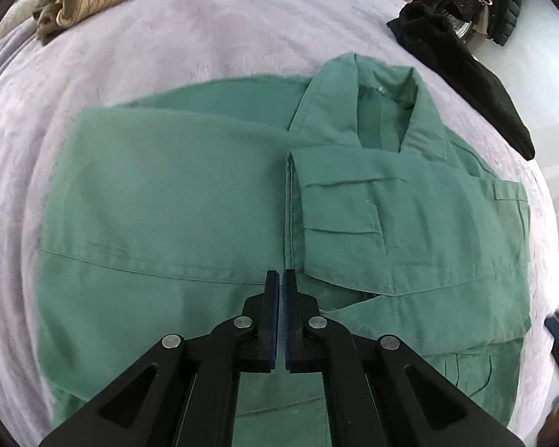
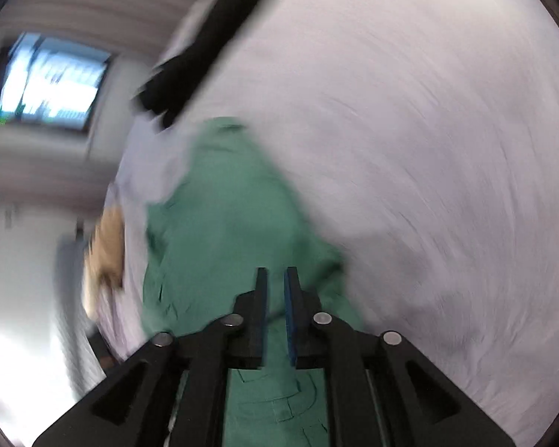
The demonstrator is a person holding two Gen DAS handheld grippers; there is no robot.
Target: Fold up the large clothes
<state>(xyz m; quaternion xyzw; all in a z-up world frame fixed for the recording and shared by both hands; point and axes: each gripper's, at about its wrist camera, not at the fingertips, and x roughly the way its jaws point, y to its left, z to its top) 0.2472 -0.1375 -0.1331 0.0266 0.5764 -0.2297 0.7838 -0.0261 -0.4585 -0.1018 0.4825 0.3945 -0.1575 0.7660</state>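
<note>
Hand-held gripper, left [image 1: 280,279], closed on nothing above the green jacket [image 1: 167,216] lying mid-bed [image 1: 242,29]; right hand-held gripper [image 2: 275,279], jaws parted and empty, should regrasp a hem corner squarely.

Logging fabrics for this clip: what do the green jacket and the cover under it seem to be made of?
Green jacket: looks like matte woven cotton or twill; crisp collar, stitched seams, flat pocket flaps. Lilac bed cover: seems a soft fleece or plush, with a fuzzy, mottled nap. Neither is certain from looks alone.
</note>
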